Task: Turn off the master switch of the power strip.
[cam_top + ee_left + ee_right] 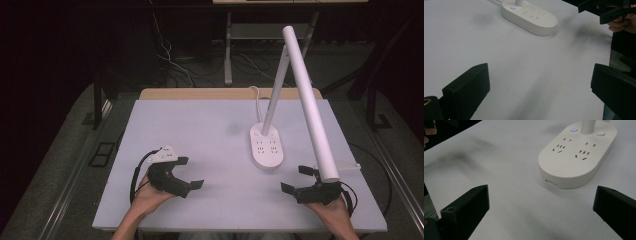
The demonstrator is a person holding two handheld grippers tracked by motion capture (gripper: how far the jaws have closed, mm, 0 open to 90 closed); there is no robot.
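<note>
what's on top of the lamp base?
On the lamp base: socket holes, a lit blue button, a second button, and the lamp stem rising from its far end. Whatever lies under the base is covered.

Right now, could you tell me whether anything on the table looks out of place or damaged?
Nothing stands out. The white desk lamp stands upright on the table, its base intact, and the left gripper and right gripper are open and empty.

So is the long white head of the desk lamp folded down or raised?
Raised. The lamp head slants up from above the right gripper to the stem's top.
</note>
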